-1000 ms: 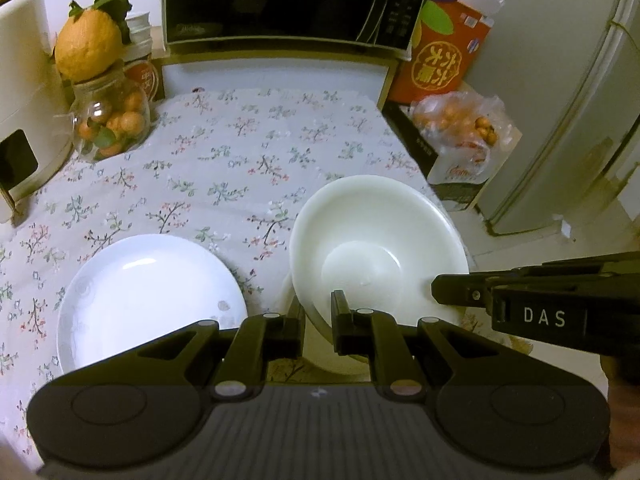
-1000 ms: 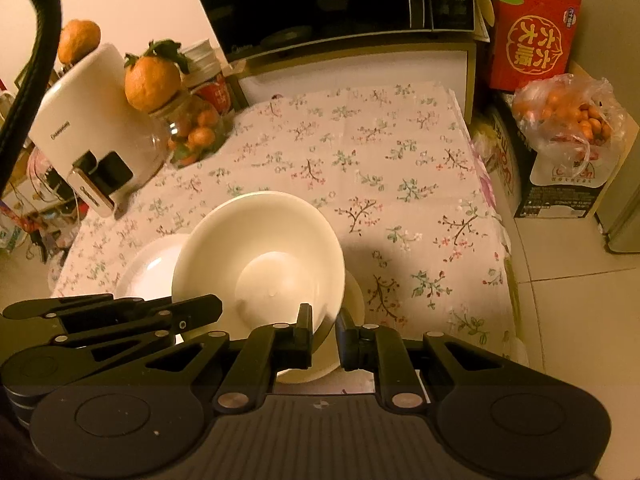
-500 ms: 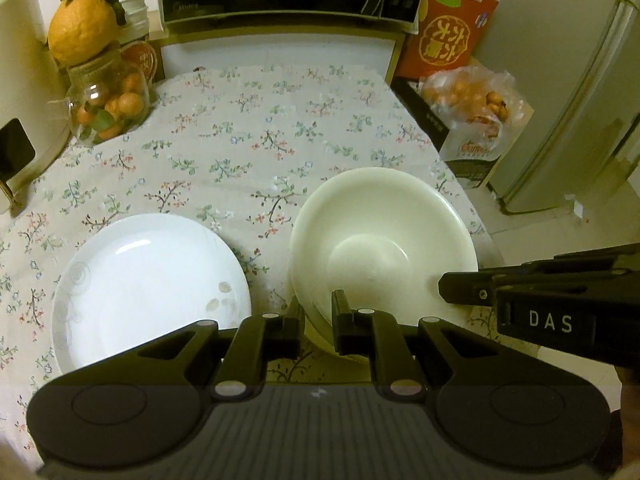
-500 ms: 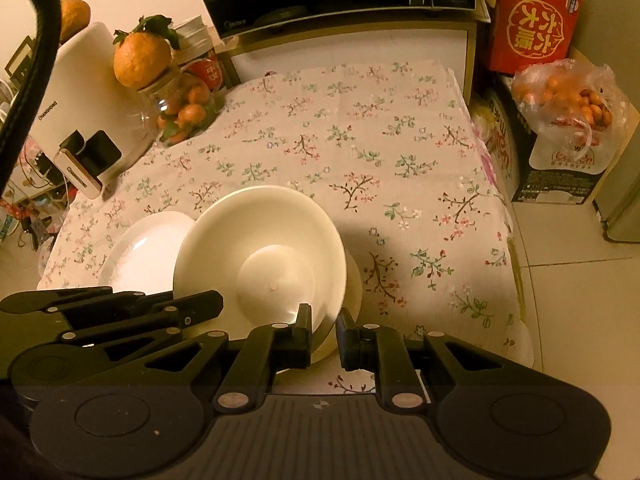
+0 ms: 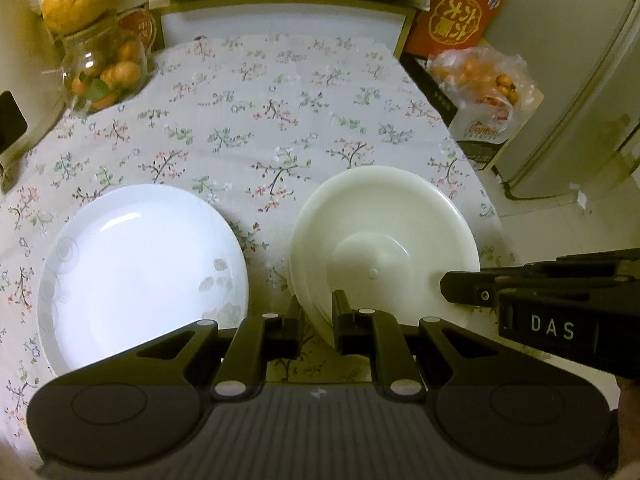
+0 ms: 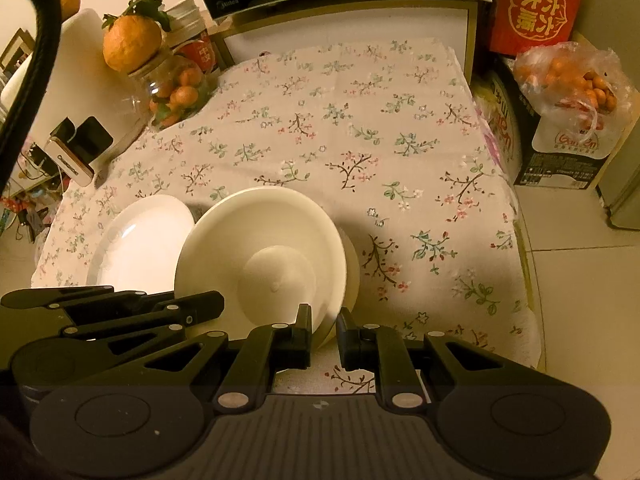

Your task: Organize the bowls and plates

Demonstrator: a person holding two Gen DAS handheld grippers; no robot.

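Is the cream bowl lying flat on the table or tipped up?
Tipped up. The round cream bowl leans with its near rim raised, pinched by both claws, over a second cream dish beneath it.

One white plate (image 5: 140,276), two stacked bowls (image 5: 384,248), one glass jar (image 5: 104,68)

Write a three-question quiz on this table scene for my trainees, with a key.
1. True or false: in the left wrist view, the white plate lies on the tablecloth to the left of the cream bowl.
2. Look at the left gripper and the right gripper. Which is shut on the cream bowl's near rim? A) only the left B) only the right C) both
3. Fill in: the glass jar at the table's far left corner holds small ____.

Key: 1 true; 2 C; 3 oranges.
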